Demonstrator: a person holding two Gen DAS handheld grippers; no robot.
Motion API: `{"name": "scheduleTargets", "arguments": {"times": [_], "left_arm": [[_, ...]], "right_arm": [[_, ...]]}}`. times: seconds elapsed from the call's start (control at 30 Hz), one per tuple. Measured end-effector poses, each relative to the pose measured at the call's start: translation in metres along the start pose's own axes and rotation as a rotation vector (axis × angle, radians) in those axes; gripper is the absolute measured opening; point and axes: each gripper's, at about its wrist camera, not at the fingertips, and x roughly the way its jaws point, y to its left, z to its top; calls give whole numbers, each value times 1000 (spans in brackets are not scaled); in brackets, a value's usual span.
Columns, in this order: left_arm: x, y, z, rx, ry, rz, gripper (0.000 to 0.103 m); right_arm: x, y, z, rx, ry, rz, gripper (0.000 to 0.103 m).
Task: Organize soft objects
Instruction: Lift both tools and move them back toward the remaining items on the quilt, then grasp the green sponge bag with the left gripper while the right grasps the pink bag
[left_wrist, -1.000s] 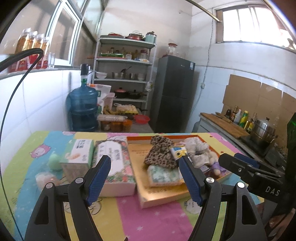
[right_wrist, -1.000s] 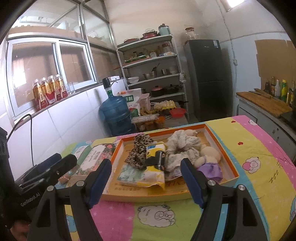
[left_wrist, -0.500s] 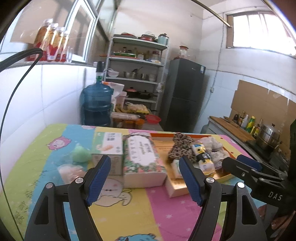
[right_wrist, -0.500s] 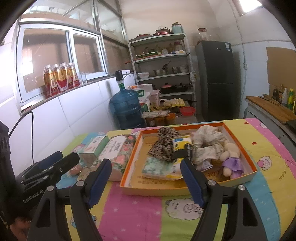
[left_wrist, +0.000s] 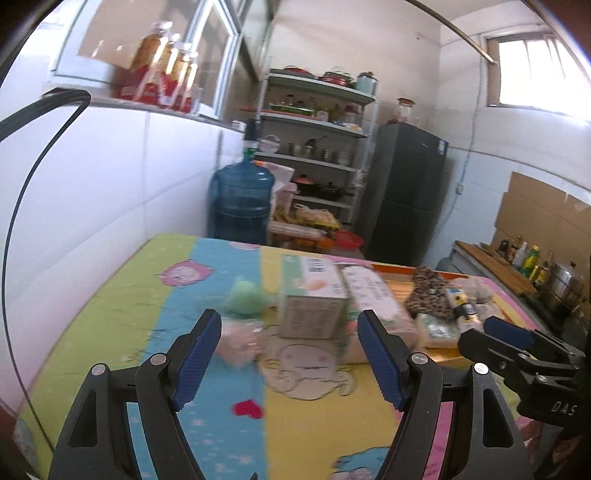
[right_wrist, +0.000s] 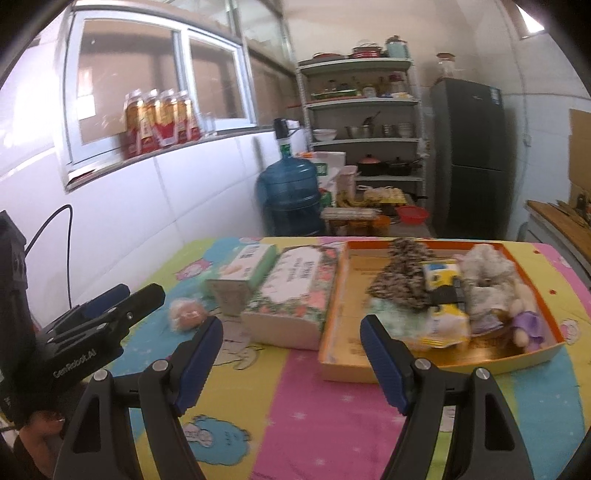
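An orange tray (right_wrist: 546, 350) on the colourful table holds a leopard-print cloth (right_wrist: 402, 273), a yellow pack (right_wrist: 443, 295), grey plush (right_wrist: 484, 273) and a purple toy (right_wrist: 528, 325). Left of it lie a floral tissue box (right_wrist: 295, 291) and a green tissue box (right_wrist: 243, 269). A pink soft ball (left_wrist: 236, 343) and a green soft ball (left_wrist: 243, 297) lie beside them. My left gripper (left_wrist: 290, 354) is open, just short of the pink ball. My right gripper (right_wrist: 291, 358) is open and empty, near the tray's front-left corner.
The table's left side runs along a white tiled wall (left_wrist: 92, 206). Beyond the far edge stand a blue water jug (left_wrist: 240, 203), metal shelves (left_wrist: 317, 147) with cookware and a dark fridge (left_wrist: 406, 192). A counter with bottles and a pot (left_wrist: 561, 284) is at the right.
Both grippers have swung left across the table. The left now faces the two soft balls instead of the tray. The right has shifted from the tray toward the tissue boxes.
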Motion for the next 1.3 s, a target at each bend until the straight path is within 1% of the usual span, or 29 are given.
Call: {"name": "scheduleTargets", "arguments": {"times": [0.1,0.23,0.33,0.43,0.67,0.83,1.07,1.3], "left_arm": [[-1,21,-1,-19,-1,30,77],[-2,49,-1,-54,-7,76,77],[-3,69,0,-77,-18,116,77],[-5,90,1,-100,-31,149,77],[-5,111,3,-114,-45,176,77],[-3,119,3,-122,-41,174,77],[4,125,2,-127,-29,161,77],[12,129,1,-126,-10,158,77]], "right_arm": [[10,15,-1,-12,11,45,76],[28,41,-1,-58,39,113,76],[50,58,-2,-68,98,176,76],[73,74,-3,-92,150,201,76],[123,105,-3,-137,251,255,76],[154,116,4,-153,295,250,76],[186,126,8,-179,344,207,76],[203,131,7,-196,368,198,76]]}}
